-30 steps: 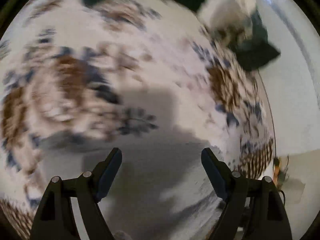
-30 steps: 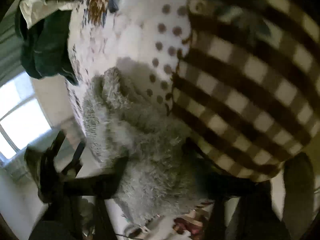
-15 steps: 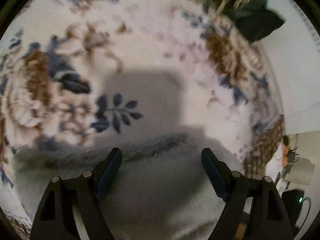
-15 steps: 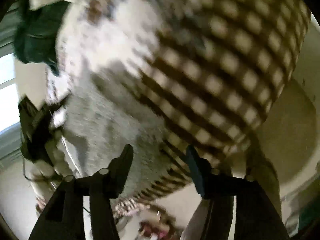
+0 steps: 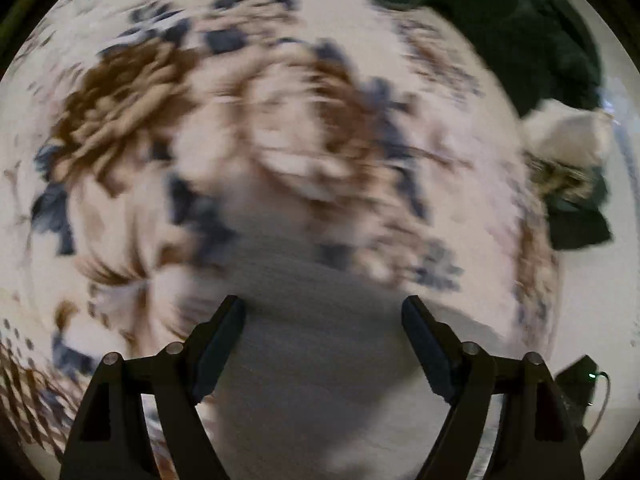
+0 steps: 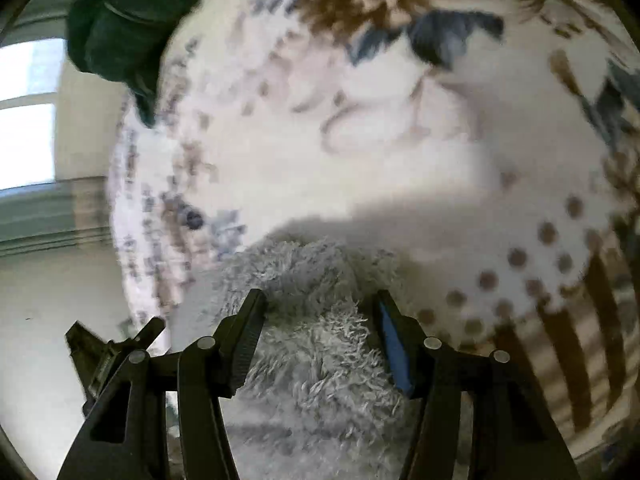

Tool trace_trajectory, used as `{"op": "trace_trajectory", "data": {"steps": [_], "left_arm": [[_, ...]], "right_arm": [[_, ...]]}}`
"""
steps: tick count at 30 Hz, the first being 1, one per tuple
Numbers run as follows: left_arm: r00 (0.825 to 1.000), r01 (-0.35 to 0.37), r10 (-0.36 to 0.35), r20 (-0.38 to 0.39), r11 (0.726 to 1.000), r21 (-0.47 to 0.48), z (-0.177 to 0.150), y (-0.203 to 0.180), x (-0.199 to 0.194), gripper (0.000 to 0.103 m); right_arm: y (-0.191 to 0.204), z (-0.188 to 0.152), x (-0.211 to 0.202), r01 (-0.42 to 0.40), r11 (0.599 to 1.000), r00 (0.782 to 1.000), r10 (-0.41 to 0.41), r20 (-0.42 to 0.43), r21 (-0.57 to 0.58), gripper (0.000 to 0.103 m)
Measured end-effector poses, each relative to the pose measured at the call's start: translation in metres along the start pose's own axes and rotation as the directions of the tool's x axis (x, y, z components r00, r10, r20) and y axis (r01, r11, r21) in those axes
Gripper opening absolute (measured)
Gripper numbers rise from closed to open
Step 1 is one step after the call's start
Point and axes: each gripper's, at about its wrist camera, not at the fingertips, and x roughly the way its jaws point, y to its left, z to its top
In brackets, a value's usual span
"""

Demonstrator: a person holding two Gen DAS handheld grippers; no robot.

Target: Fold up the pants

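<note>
The grey fluffy pants (image 6: 320,360) lie on a floral bedspread (image 6: 380,152). In the right wrist view my right gripper (image 6: 320,304) is open, its fingers on either side of a raised fold of the fleece. In the left wrist view the pants (image 5: 320,360) are a blurred grey patch under and between the fingers of my left gripper (image 5: 324,312), which is open and holds nothing. The view is motion-blurred.
A dark green garment (image 5: 500,20) and a pile of light clothes (image 5: 568,140) lie at the bed's far right edge. The green garment also shows in the right wrist view (image 6: 120,28). A brown checked blanket (image 6: 580,340) lies to the right. A window (image 6: 24,120) is at left.
Both views swung across the bed. My right gripper moved from the checked blanket over to the fluffy pants and now straddles a fold. The left gripper stays open over the pants.
</note>
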Motion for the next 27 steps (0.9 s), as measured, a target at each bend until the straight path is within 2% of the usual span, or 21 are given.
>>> {"op": "trace_trajectory", "data": {"steps": [1,4,5,8,11,13,15,17,19,21,24,25,26,27], "left_arm": [[1.0,0.003,-0.003,-0.003,1.0,-0.03,0.002,0.012,0.004,0.08],[0.995,0.084,-0.089,-0.035,0.989,-0.125,-0.001,0.035,0.008,0.08],[0.994,0.107,-0.111,-0.026,0.986,-0.129,-0.003,0.035,0.002,0.08],[0.991,0.135,-0.133,0.03,0.988,-0.075,-0.017,0.02,-0.036,0.078],[0.983,0.166,-0.166,0.081,0.986,0.003,-0.038,0.005,-0.072,0.079],[0.988,0.128,-0.134,0.079,0.989,0.066,-0.054,-0.002,-0.079,0.079],[0.995,0.085,-0.09,0.034,0.99,0.108,-0.073,0.003,-0.067,0.079],[0.999,0.042,-0.041,-0.018,0.996,0.083,-0.085,0.02,-0.048,0.079],[0.996,0.062,-0.062,-0.069,0.998,0.0,-0.097,0.047,-0.03,0.082],[0.991,0.103,-0.108,-0.074,0.993,-0.059,-0.101,0.062,-0.029,0.082],[0.988,0.142,-0.146,-0.05,0.987,-0.077,-0.105,0.065,-0.044,0.081],[0.984,0.171,-0.174,-0.035,0.982,-0.081,-0.108,0.063,-0.053,0.081],[0.981,0.19,-0.193,-0.028,0.978,-0.082,-0.11,0.061,-0.057,0.081],[0.974,0.223,-0.225,-0.021,0.972,-0.079,-0.112,0.058,-0.061,0.082]], "right_arm": [[0.003,0.004,0.009,0.033,0.999,0.999,-0.033,0.003,-0.015,0.058],[0.007,0.008,0.02,0.098,0.993,0.995,-0.098,0.003,-0.066,0.058],[0.01,0.007,0.017,0.117,0.991,0.993,-0.117,0.0,-0.072,0.058],[0.021,-0.007,-0.017,0.125,0.987,0.991,-0.119,0.059,-0.104,0.059],[0.04,-0.04,-0.056,0.115,0.971,0.988,-0.09,0.123,-0.211,0.059],[0.044,-0.064,-0.064,0.139,0.951,0.986,-0.108,0.123,-0.276,0.059],[0.042,-0.087,-0.054,0.198,0.921,0.98,-0.174,0.099,-0.336,0.059],[0.026,-0.104,-0.034,0.256,0.898,0.965,-0.256,0.048,-0.357,0.059],[0.005,-0.114,-0.008,0.267,0.898,0.954,-0.297,-0.034,-0.35,0.059],[-0.006,-0.117,-0.007,0.235,0.918,0.961,-0.269,-0.064,-0.32,0.06],[-0.012,-0.115,-0.041,0.149,0.958,0.987,-0.159,-0.024,-0.247,0.063],[-0.016,-0.114,-0.053,0.108,0.97,0.994,-0.111,-0.003,-0.217,0.077],[-0.023,-0.114,-0.064,0.059,0.981,0.998,-0.058,0.011,-0.184,0.099],[-0.033,-0.114,-0.07,0.012,0.99,1.0,-0.011,0.008,-0.139,0.103]]}}
